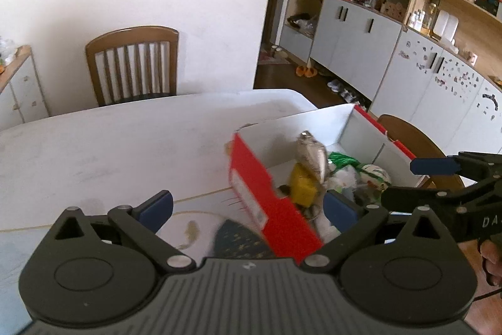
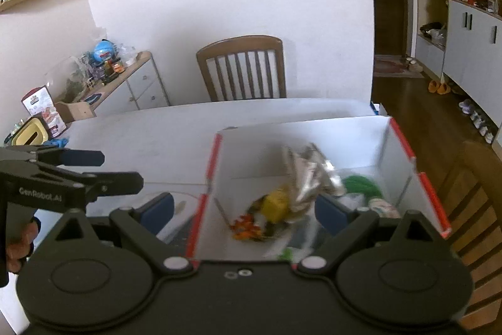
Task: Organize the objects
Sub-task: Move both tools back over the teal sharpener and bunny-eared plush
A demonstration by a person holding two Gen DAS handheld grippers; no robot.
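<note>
Holding both tools, left tool (image 1: 248,206) and right tool (image 2: 244,209), wide open, empty, above red box (image 1: 263,197) at table (image 1: 109,140) right edge; advising clearing box walls before next reach.

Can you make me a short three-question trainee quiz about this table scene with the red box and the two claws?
1. True or false: the red-and-white cardboard box on the white table is empty.
2. Which item stands tallest in the box? A. crumpled silver foil bag B. yellow packet C. green bundle
3. In a few words, how do the left claw and right claw stand, and does either hold anything?

Key:
1. False: it holds several items.
2. A
3. Both open with blue pads wide apart; neither holds anything, and both hover at the box's near end.
</note>
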